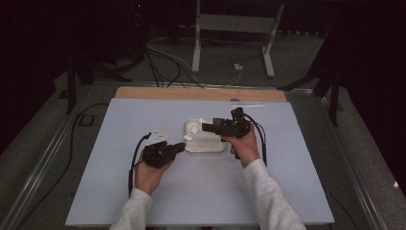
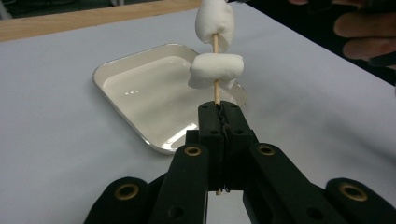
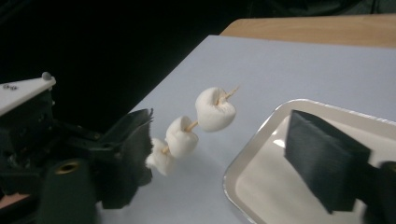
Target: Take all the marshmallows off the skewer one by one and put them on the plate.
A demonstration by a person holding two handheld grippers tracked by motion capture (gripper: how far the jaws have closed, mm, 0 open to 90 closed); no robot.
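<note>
My left gripper (image 1: pixel 181 146) (image 2: pixel 219 109) is shut on the lower end of a thin wooden skewer (image 2: pixel 215 93). The skewer carries three white marshmallows (image 3: pixel 182 136) (image 2: pixel 215 70) and slants up over the near left corner of a shallow white tray (image 1: pixel 206 149) (image 2: pixel 100 77) (image 3: pixel 252 149). My right gripper (image 1: pixel 207 127) hovers over the tray and points left at the top marshmallow (image 1: pixel 194 128) (image 3: pixel 215 108). Its jaws stand apart with nothing pressed between them. One of its black pads (image 3: pixel 322 158) hangs above the tray's bare floor. The tray holds nothing else.
A pale blue mat (image 1: pixel 191 191) covers the table, with a strip of bare wood (image 1: pixel 201 93) along the far edge. A thin white strip (image 1: pixel 248 105) lies at the mat's far right. A metal stand (image 1: pixel 230 24) and cables sit on the floor beyond.
</note>
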